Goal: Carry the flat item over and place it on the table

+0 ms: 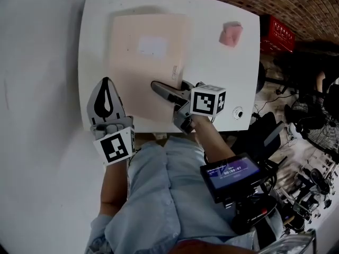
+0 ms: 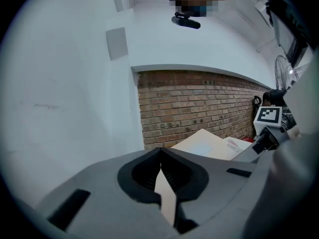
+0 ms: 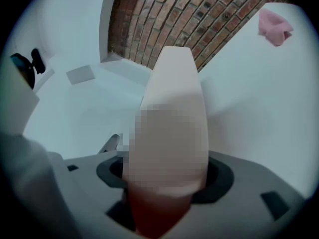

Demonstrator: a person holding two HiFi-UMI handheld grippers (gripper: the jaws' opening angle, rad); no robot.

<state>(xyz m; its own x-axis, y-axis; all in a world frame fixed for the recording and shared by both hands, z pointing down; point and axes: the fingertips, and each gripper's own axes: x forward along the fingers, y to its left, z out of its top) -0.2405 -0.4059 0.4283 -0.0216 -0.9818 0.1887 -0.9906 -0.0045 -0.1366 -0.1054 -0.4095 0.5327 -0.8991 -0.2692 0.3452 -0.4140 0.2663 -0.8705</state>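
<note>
The flat item [image 1: 143, 62], a large pale beige envelope with a white label, lies flat on the white table [image 1: 212, 15]. My right gripper [image 1: 167, 86] sits at its near right corner. In the right gripper view the flat item [image 3: 174, 83] runs out from between the spread jaws of the right gripper [image 3: 167, 183]; whether the pads touch it is hidden. My left gripper [image 1: 106, 81] stands shut off the item's near left edge. In the left gripper view a thin pale strip shows in the seam of the left gripper [image 2: 160, 166], and the flat item [image 2: 204, 143] lies beyond.
A pink crumpled thing [image 1: 231, 34] rests at the table's far right. A red crate [image 1: 276, 33] stands by the brick wall. Chairs, fans and cables crowd the floor to the right. A white wall runs along the left of the table.
</note>
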